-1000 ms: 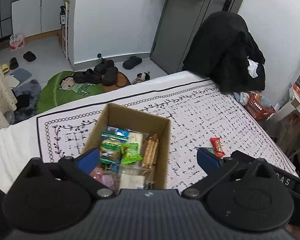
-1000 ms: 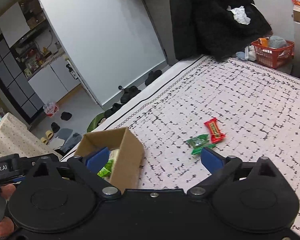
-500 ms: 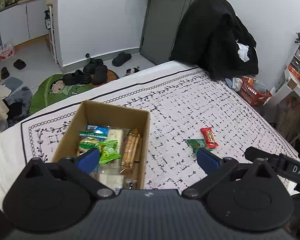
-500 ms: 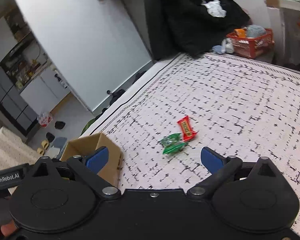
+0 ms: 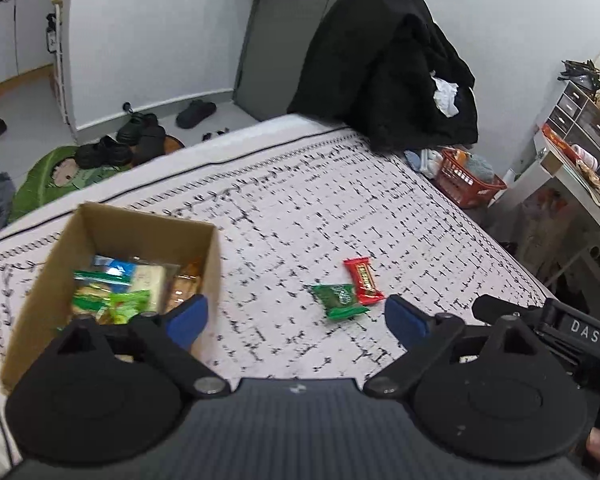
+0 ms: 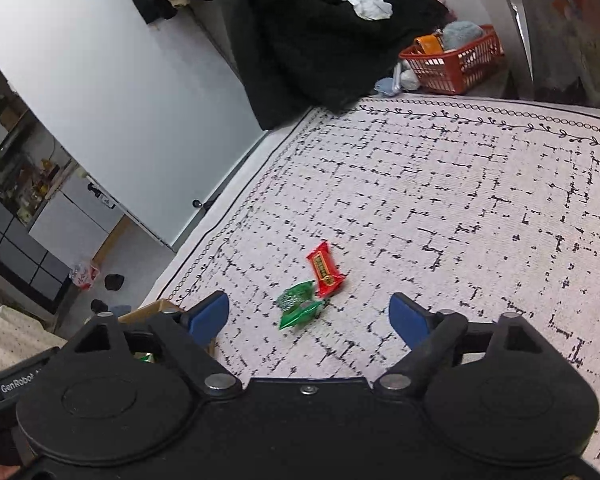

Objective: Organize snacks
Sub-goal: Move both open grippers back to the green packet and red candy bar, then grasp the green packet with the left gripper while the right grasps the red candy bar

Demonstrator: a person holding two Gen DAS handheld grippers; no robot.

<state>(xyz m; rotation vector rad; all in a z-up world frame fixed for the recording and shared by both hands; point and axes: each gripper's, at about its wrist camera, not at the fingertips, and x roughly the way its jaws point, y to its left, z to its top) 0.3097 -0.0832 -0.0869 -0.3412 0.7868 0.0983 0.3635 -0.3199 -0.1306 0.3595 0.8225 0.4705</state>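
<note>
Your left gripper [image 5: 296,316] and right gripper [image 6: 309,314] both spread wide, empty, above touching green foil packet [image 6: 299,305] and red wrapped candy bar [image 6: 325,270], open cardboard box [image 5: 148,232] nearby.

A black coat [image 5: 384,68] is heaped at the far edge of the patterned bed cover [image 5: 340,208]. Beside it stands a red basket [image 6: 456,60]. Black shoes [image 5: 120,144] sit on the floor.

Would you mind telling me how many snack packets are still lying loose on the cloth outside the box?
2. A red packet and, touching its near end, a green packet, both right of the cardboard box. None appears hidden.
</note>
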